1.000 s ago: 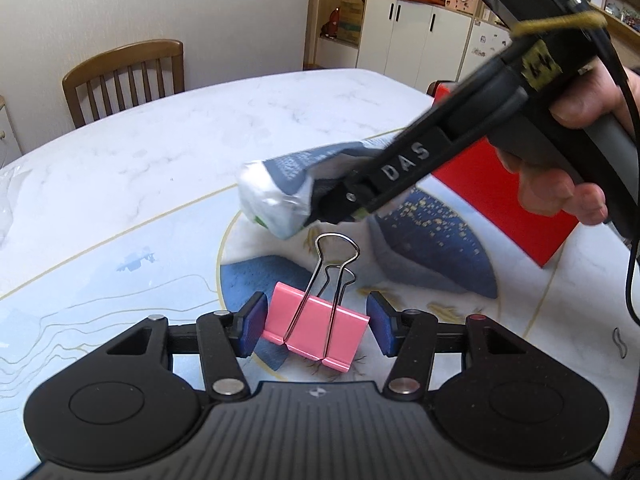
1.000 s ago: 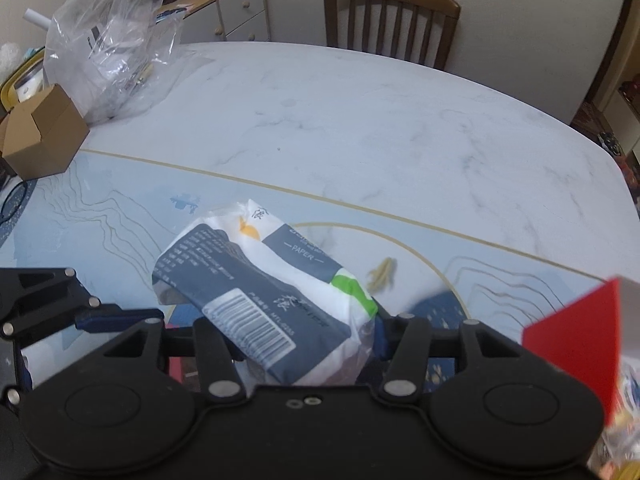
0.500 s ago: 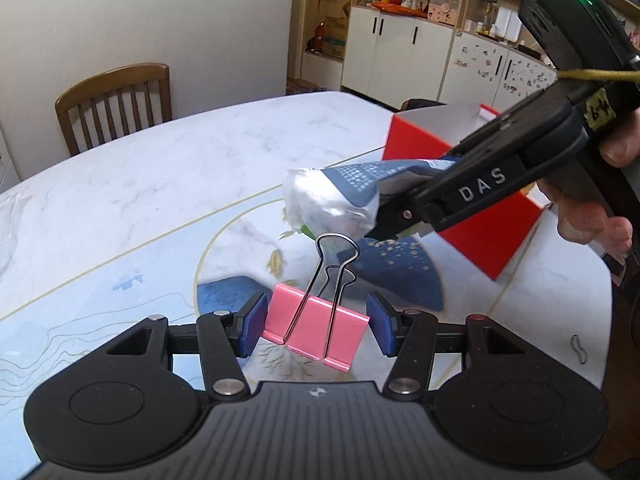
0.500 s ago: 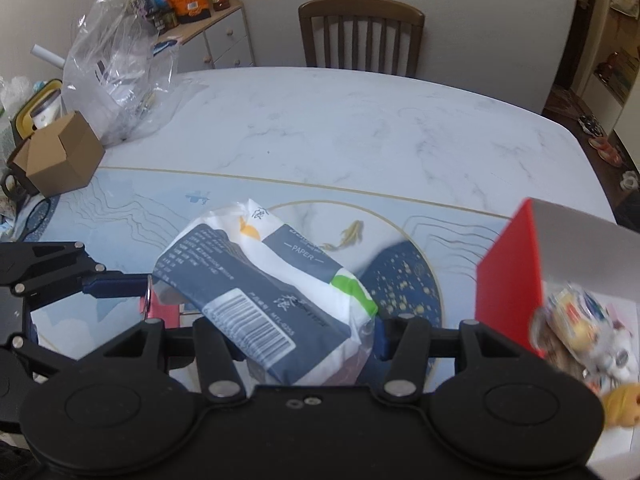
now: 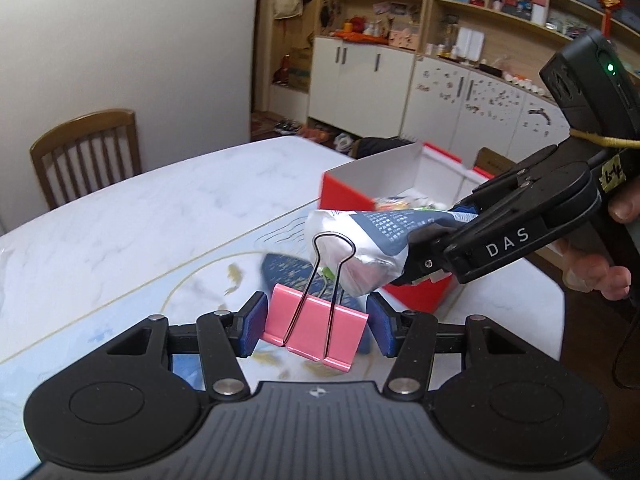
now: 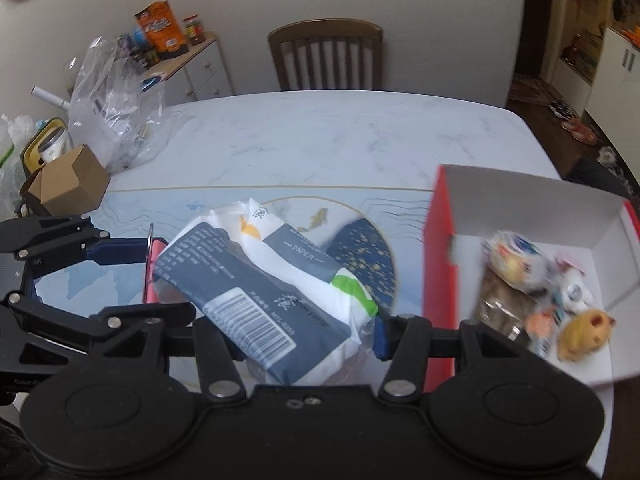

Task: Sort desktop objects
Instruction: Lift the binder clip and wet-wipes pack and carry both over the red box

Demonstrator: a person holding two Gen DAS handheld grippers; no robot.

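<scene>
My left gripper (image 5: 316, 326) is shut on a pink binder clip (image 5: 316, 332) with wire handles, held above the table. My right gripper (image 6: 308, 328) is shut on a white and dark blue tissue pack (image 6: 264, 284), also held in the air. In the left wrist view the tissue pack (image 5: 360, 240) hangs just beyond the clip, with the right gripper (image 5: 416, 256) coming in from the right. A red box (image 6: 440, 248) with a white inside stands on the table to the right, holding several small toys and packets (image 6: 540, 300). The left gripper (image 6: 100, 248) shows at the left of the right wrist view.
A white marble table (image 6: 340, 140) with a blue patterned mat (image 6: 360, 256). A wooden chair (image 6: 326, 56) stands at the far side. A brown cardboard box (image 6: 68, 184) and a clear plastic bag (image 6: 116, 112) sit at the far left. Cabinets (image 5: 400, 92) line the room beyond.
Both grippers have risen and swung toward the red box with their objects still held. The box's open inside now shows in both views.
</scene>
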